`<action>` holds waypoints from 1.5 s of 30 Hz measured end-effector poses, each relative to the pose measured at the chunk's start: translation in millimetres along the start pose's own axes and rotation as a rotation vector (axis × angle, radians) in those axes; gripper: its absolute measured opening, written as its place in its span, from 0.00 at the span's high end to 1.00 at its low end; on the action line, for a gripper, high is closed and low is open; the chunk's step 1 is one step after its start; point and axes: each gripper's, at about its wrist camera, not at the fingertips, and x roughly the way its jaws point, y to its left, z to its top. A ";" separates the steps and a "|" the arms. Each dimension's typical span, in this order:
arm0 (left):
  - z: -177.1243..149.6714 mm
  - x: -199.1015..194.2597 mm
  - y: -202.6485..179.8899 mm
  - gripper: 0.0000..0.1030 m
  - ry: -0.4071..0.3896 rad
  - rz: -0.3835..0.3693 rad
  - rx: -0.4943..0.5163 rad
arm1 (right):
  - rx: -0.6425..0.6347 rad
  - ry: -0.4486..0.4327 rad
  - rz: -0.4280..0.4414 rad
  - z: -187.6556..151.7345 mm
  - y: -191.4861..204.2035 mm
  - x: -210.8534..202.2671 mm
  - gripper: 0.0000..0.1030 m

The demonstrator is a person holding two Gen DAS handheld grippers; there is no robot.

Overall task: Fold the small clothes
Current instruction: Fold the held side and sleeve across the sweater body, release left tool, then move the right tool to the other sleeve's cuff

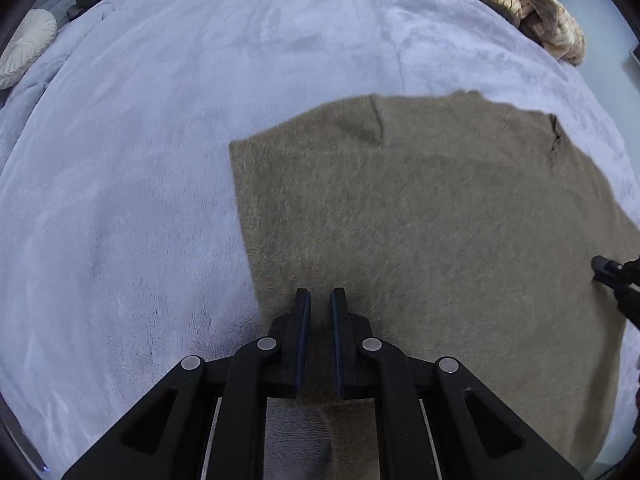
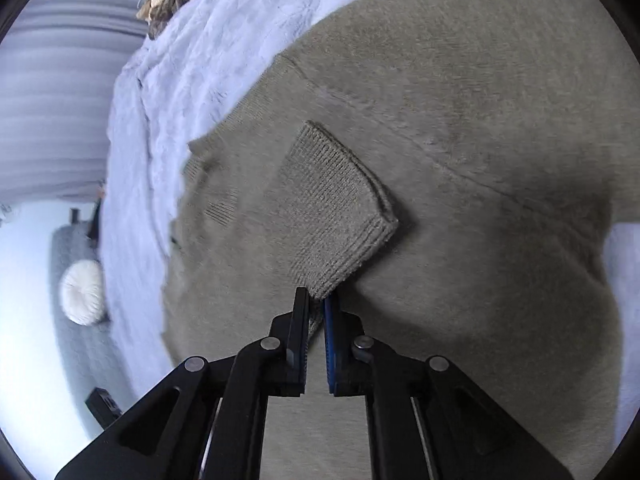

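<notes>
One bed point(image 1: 120, 200), lilac plush cover. One olive-brown sweater point(image 1: 420, 220) spread flat on it. Two grippers: left gripper point(image 1: 320, 294) over sweater's near edge, jaws clenched, empty; right gripper point(image 2: 318, 294) jaws grasping ribbed cuff point(image 2: 336, 208), seen only from right wrist.

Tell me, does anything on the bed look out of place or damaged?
Nothing looks damaged. The olive sweater lies mostly flat on the lilac blanket. Only its ribbed cuff stands lifted, pinched by the right gripper.
</notes>
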 end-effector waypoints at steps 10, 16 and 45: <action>-7.7 -43.3 16.3 0.90 0.005 -0.041 -0.005 | -0.060 -0.002 -0.102 -24.0 -20.5 -43.2 0.89; -11.4 -54.7 -9.0 0.90 0.000 -0.102 0.062 | -0.179 0.019 -0.105 -35.9 13.1 -41.5 0.89; -60.7 -58.0 -105.4 0.90 0.108 -0.071 0.082 | -0.126 0.024 -0.083 -45.8 -47.5 -73.4 0.60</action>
